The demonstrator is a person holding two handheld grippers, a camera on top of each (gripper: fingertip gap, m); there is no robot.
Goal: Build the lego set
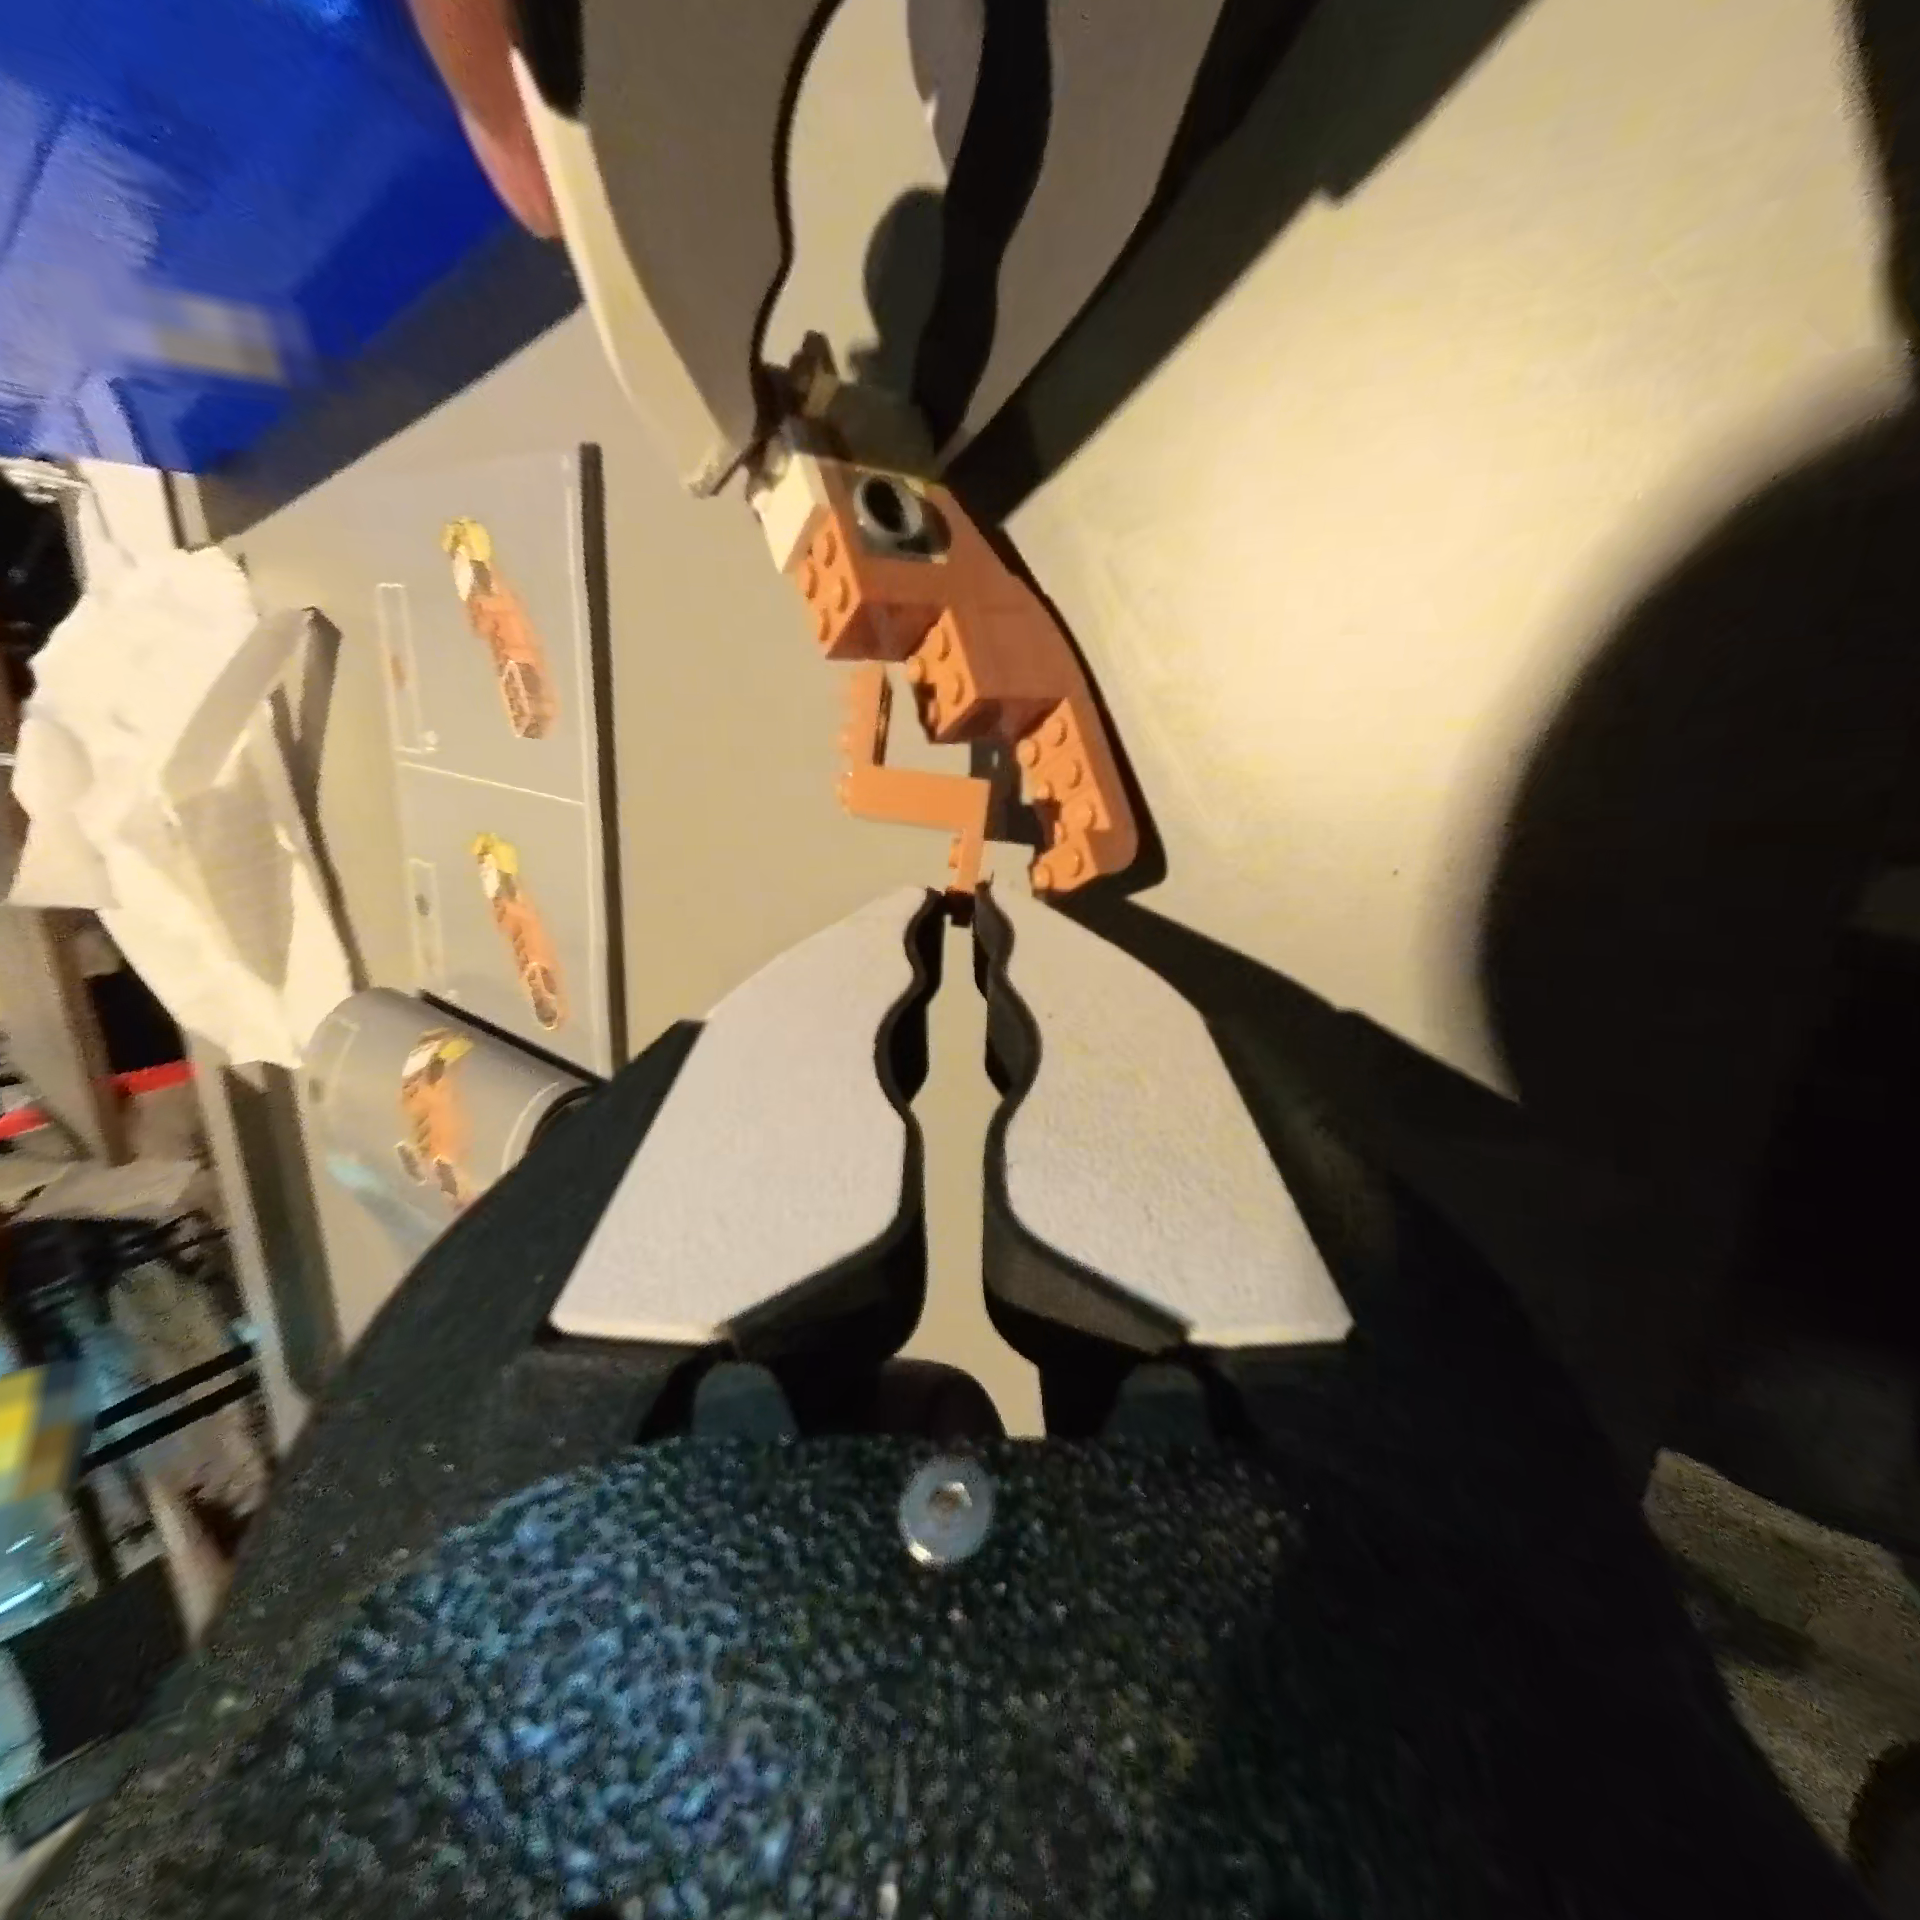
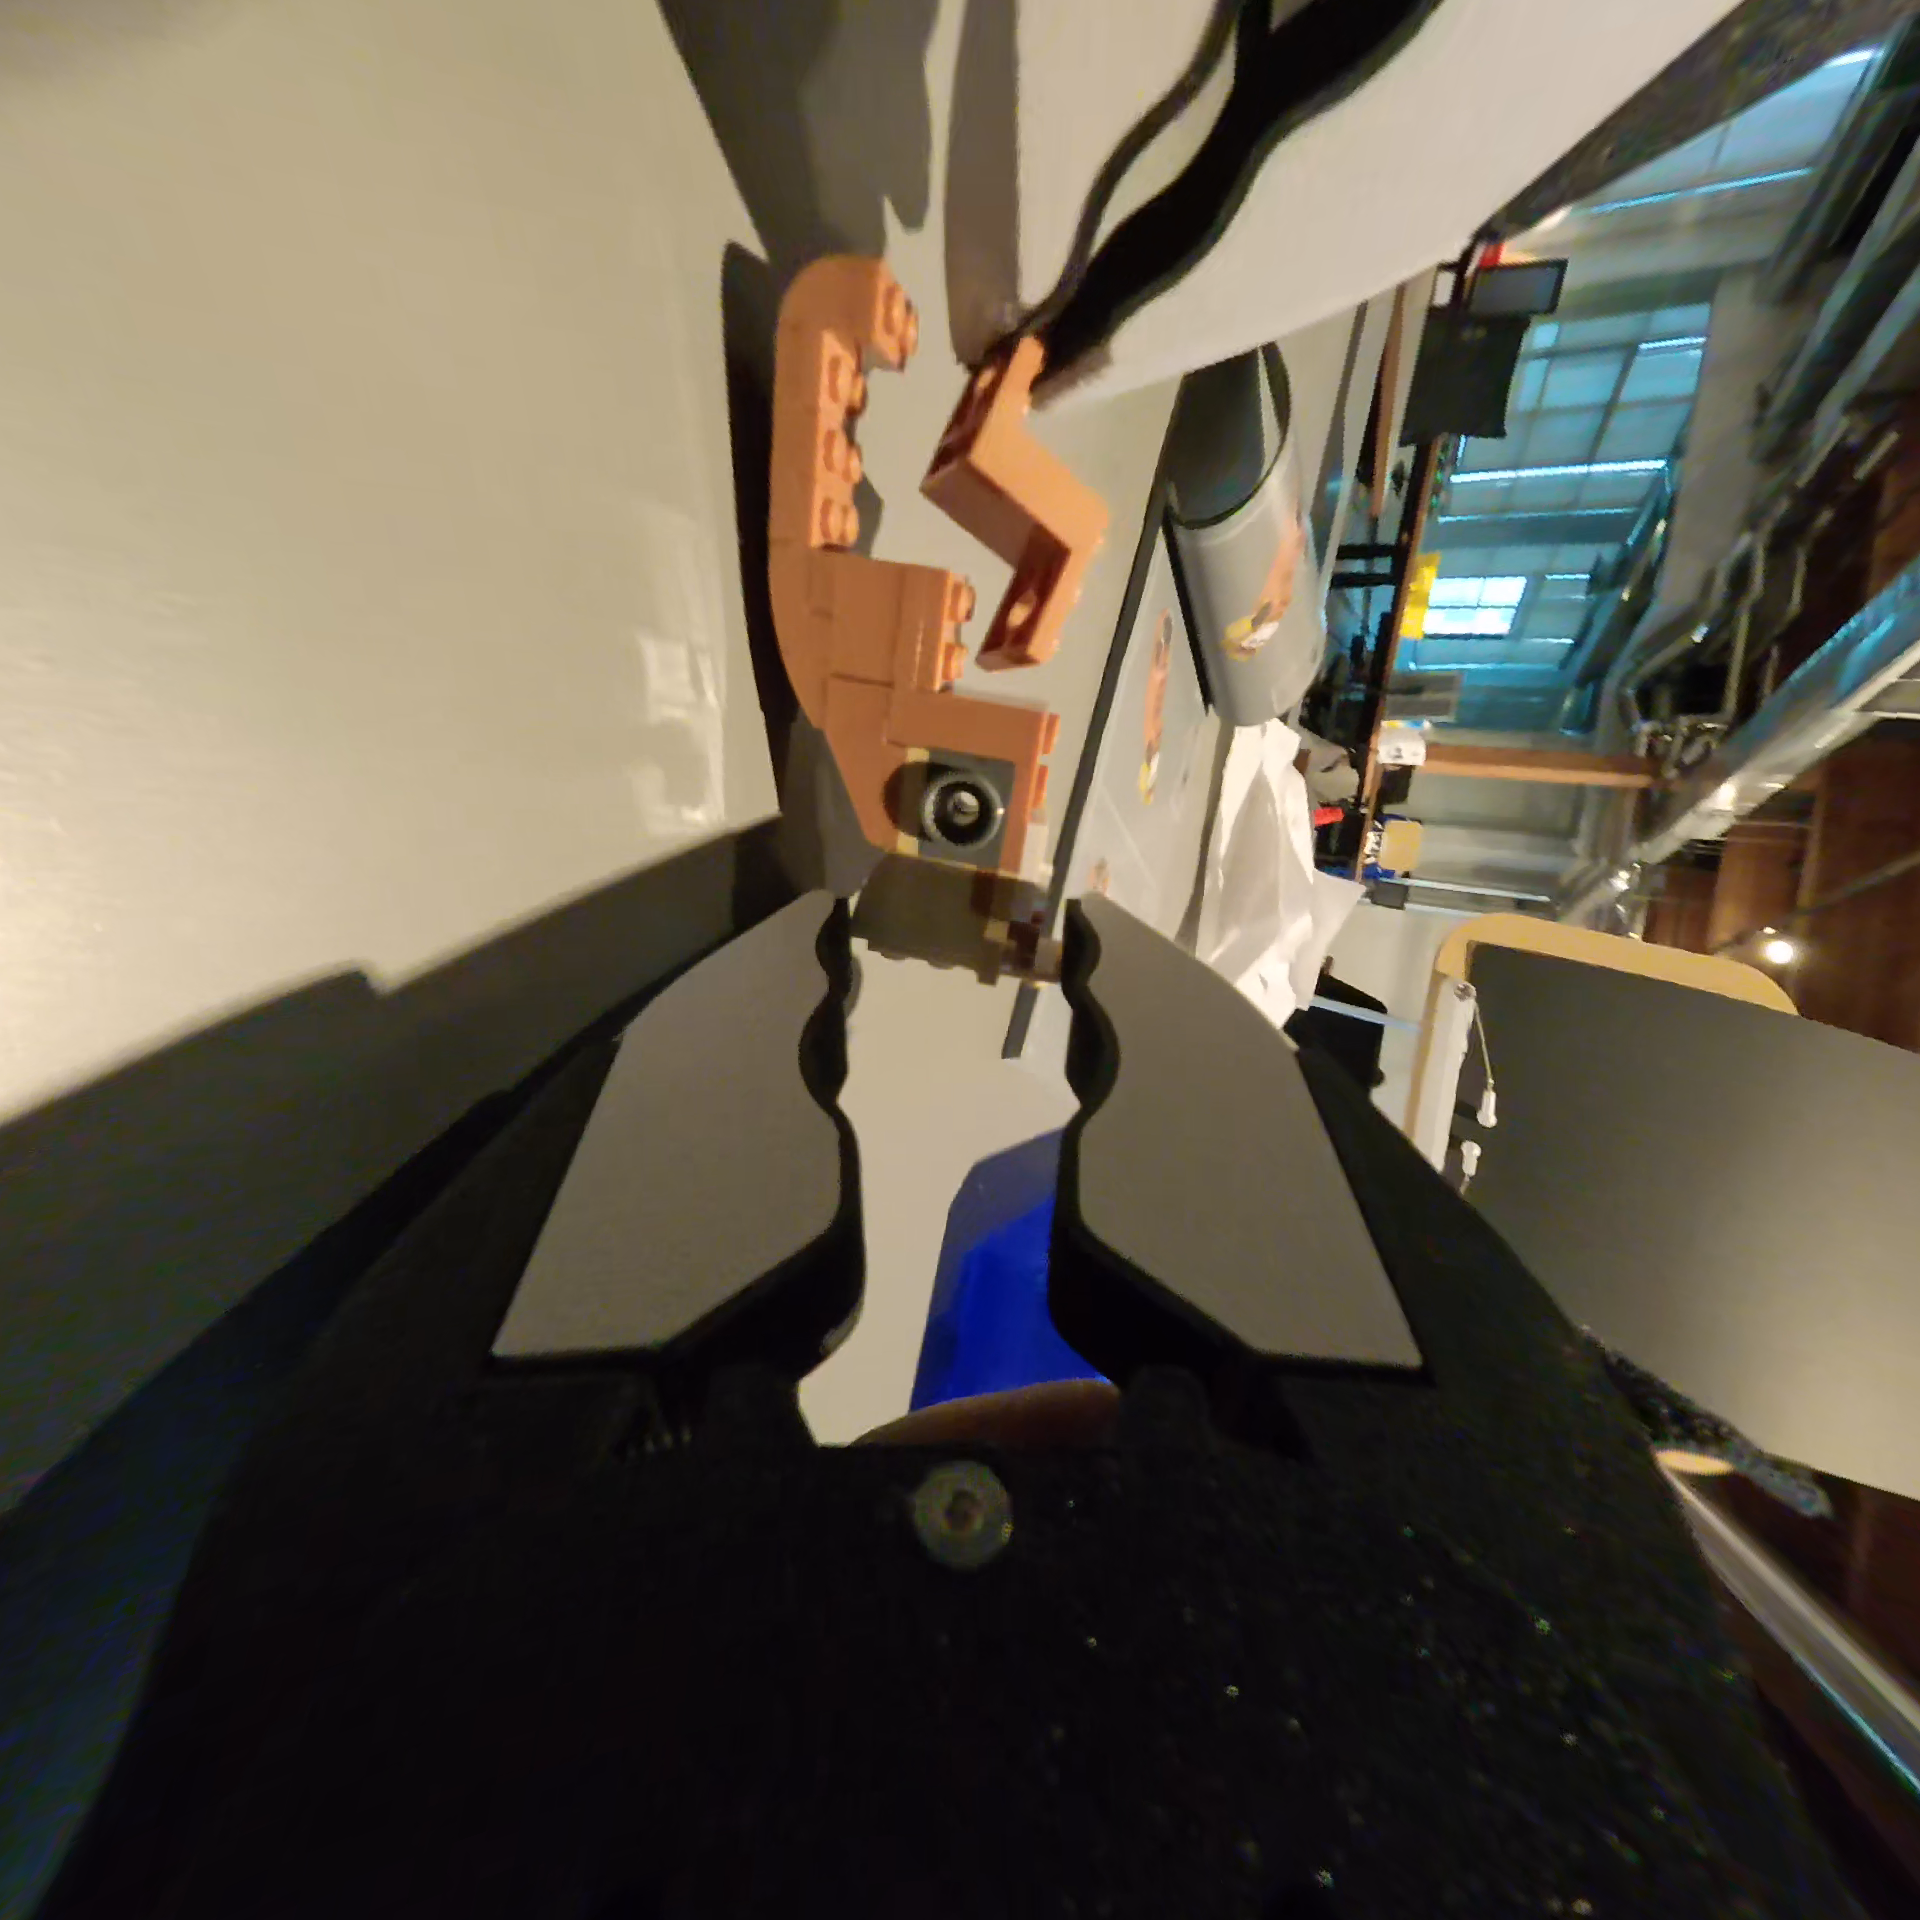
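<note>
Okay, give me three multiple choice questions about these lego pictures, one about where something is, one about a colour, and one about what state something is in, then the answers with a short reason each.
1. Where does the zigzag piece sit?
A. Snapped flat onto the build
B. Pinched at one end by the left gripper, its other end close to the build
C. Lying loose on the booklet

2. What colour are most bricks of the build?
A. Orange-tan
B. Green
C. Red

3. How does the right gripper stand?
A. Wide open and empty
B. Out of sight
C. Closed on the dark lower end of the build

Answers:
1 B: the left wrist view shows the fingertips nipping the piece's thin end, and the right wrist view shows a gap to the studs.
2 A: nearly every studded brick is orange-tan.
3 C: the right wrist view shows both fingers pressing the dark block between them.
</note>
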